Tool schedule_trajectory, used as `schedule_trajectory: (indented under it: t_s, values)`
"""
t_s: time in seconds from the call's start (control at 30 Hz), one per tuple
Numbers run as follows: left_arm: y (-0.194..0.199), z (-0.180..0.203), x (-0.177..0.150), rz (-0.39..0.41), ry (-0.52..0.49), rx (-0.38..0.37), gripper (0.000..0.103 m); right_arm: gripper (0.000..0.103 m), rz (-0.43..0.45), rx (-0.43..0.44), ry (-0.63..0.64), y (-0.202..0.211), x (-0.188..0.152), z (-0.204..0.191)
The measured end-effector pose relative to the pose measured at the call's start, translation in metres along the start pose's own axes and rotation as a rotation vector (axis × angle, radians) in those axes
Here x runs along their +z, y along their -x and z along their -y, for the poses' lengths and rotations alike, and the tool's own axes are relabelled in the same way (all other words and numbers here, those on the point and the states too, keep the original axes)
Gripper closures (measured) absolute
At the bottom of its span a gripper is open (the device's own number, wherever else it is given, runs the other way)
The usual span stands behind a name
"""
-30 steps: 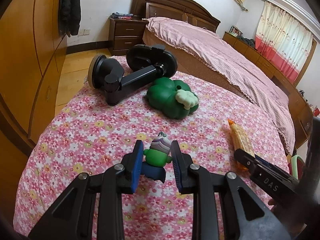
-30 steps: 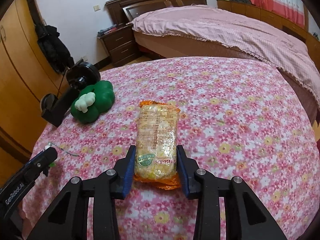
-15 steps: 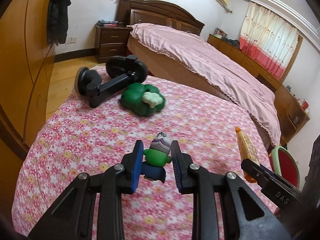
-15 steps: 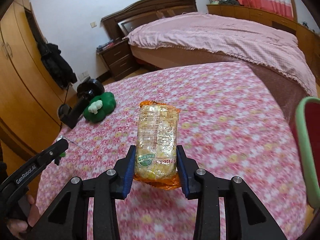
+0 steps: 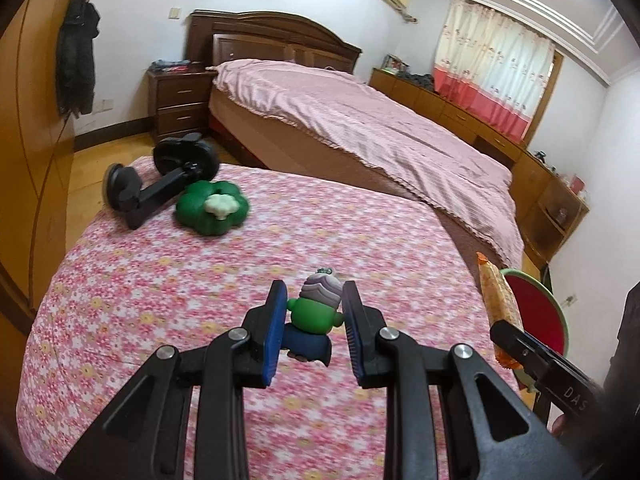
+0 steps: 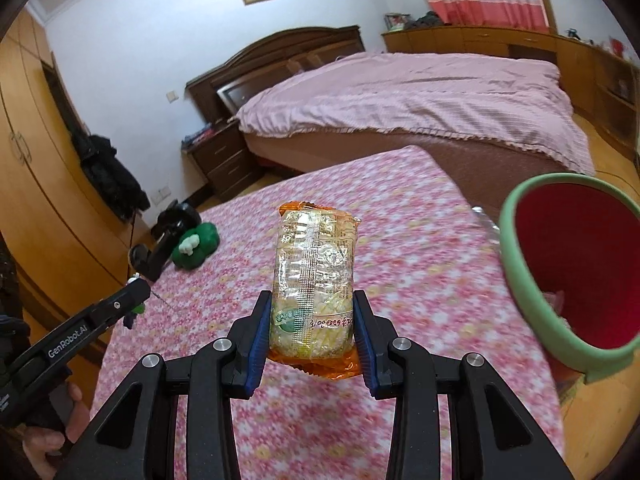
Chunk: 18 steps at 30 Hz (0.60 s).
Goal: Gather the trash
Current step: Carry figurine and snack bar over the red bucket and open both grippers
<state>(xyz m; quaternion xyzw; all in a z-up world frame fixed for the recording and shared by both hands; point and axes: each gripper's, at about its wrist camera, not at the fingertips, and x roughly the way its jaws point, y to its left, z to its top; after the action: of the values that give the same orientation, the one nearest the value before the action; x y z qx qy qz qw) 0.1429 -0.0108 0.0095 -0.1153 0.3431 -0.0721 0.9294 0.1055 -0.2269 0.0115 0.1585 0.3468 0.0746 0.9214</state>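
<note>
My left gripper is shut on a small green toy figure with a purple cap and a keychain, held above the flowered table. My right gripper is shut on an orange snack packet and holds it upright above the table's right side. The packet also shows in the left wrist view. A red bin with a green rim stands just right of the table, beside the packet; it also shows in the left wrist view.
A green flower-shaped cushion toy and a black phone-holder mount lie at the table's far left. A silver wrapper lies at the table's right edge by the bin. A bed stands behind, a wardrobe on the left.
Both grippers have risen from the table with their loads and moved right. The red bin has come into view beside the snack packet.
</note>
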Motion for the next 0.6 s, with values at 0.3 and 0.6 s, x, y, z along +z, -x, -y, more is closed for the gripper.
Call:
schedule_trajectory:
  t_s: [0.3,0.6]
  values:
    - [0.003,0.046,-0.002,-0.008,-0.078,-0.056,0.075,0.064,0.072,-0.033,-0.064,0.042,-0.002,0.035]
    - [-0.003,0.097,-0.003,-0.03,-0.162,-0.122,0.075,0.064,0.124,-0.08,-0.134,0.069,-0.001,0.076]
